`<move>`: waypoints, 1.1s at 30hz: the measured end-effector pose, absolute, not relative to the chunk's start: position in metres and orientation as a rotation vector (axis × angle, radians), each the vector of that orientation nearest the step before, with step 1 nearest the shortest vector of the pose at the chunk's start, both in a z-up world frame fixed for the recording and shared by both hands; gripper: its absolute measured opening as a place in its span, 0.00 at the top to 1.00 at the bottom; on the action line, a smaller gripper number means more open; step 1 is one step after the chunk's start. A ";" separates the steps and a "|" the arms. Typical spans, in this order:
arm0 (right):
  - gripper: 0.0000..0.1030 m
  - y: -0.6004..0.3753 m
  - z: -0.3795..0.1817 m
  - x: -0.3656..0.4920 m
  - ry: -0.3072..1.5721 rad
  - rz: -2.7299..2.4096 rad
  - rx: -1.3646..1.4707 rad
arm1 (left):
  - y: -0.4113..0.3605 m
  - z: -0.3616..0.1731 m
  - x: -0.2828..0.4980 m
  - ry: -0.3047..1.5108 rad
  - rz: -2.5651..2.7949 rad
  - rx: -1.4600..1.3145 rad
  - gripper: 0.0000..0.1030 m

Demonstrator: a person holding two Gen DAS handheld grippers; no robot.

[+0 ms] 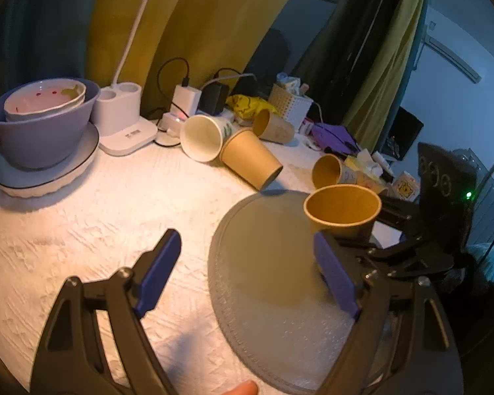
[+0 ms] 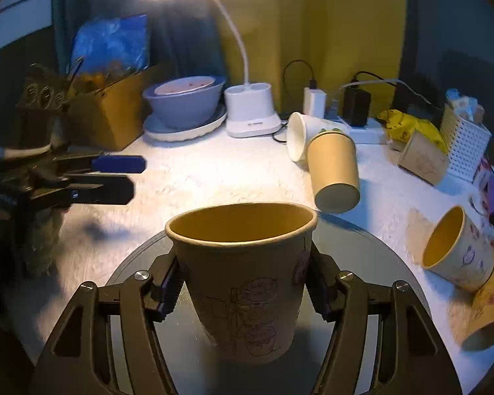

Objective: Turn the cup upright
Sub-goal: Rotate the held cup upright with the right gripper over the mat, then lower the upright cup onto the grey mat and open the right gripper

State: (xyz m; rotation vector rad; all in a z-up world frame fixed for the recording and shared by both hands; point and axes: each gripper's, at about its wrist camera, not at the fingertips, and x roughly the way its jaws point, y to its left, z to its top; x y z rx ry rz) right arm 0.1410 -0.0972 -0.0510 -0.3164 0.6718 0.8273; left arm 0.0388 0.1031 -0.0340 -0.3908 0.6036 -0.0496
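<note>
right gripper (image 2: 243, 291): its two pads press the cup from either side, at about mid-height of the wall; the jaws are pinched on it, not spread.
cup (image 2: 243, 276): kraft paper with a line drawing on its wall, mouth up and facing slightly toward the camera, held between the right fingers.
cup axis: near vertical, narrow base down; it reads as already turned upright.
cup base: low over the grey disc (image 2: 372, 253); whether it touches the disc I cannot tell, as the wall hides the contact line.
key relation: the cup sits directly between the right jaws, above the disc, so the coming move probably turns on lowering it straight and opening the jaws without tipping it.
left gripper (image 1: 247, 273): jaws spread wide with nothing between them, hovering over the near edge of the disc.
nearer hand: the right one has the cup; the left one stands beside it, close but apart.
risk: a thin paper wall may dent under the pinch, and a skewed release could topple it.
brown cup (image 2: 334, 171): lying on its side just beyond the disc, base toward the camera.
white cup (image 2: 299, 138): on its side behind the brown one, touching it.
printed cup (image 2: 457, 250): on its side to the right, mouth facing left.
table (image 2: 214, 171): white textured cloth under all of this.
</note>
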 end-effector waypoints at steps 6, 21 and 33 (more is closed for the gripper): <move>0.36 -0.100 -0.051 0.136 0.642 0.784 -0.272 | 0.099 -0.033 0.038 0.593 -0.045 -0.383 0.19; 0.33 -0.123 -0.055 0.125 0.659 0.629 -0.258 | 0.075 -0.028 0.034 0.573 -0.037 -0.278 0.19; 0.33 -0.131 -0.062 0.113 0.697 0.560 -0.300 | 0.061 -0.028 0.032 0.567 -0.052 -0.235 0.19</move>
